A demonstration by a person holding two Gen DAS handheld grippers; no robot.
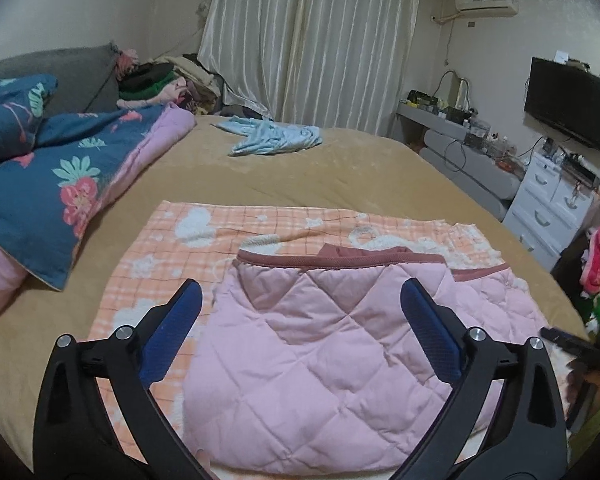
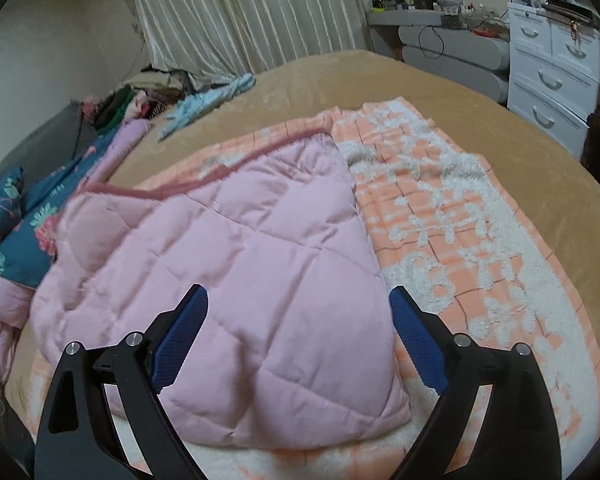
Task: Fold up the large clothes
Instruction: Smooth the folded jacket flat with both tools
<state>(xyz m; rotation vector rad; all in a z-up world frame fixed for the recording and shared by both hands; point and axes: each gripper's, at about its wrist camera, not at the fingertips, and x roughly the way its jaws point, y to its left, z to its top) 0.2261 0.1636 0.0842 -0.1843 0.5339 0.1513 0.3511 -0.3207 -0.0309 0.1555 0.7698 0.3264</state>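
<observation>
You are holding your left gripper [image 1: 300, 324] with its fingers [image 1: 168, 332] spread wide and nothing pinched; the pink quilted jacket [image 1: 320, 340] is lying between and just beyond them, under the tips but not pressed by either pad. You are holding your right gripper [image 2: 300, 332] the same way, spread and empty, with the jacket's near corner sitting between its fingers [image 2: 416, 344] and the fold edge running away from the right-hand one. Beyond both pairs of tips the jacket's darker pink trim [image 1: 340, 260] is showing as the far edge of the folded panel, and past that and off to the right the orange checked fleece [image 2: 460, 216] is spreading out flat underneath; whether it is the jacket's lining or a separate piece, you cannot tell from here. Judging by how it lies, you are partway through: one panel is already laid over, but the piece is still broad, with plenty of fleece uncovered to the right of your right fingers, so more folds are likely waiting. Farther out, the tan bed [image 1: 340, 176] is carrying a crumpled blue garment [image 1: 272, 140] well ahead of your left tips, not yet folded, and a floral duvet [image 1: 60, 168] is lying off to the left.
</observation>
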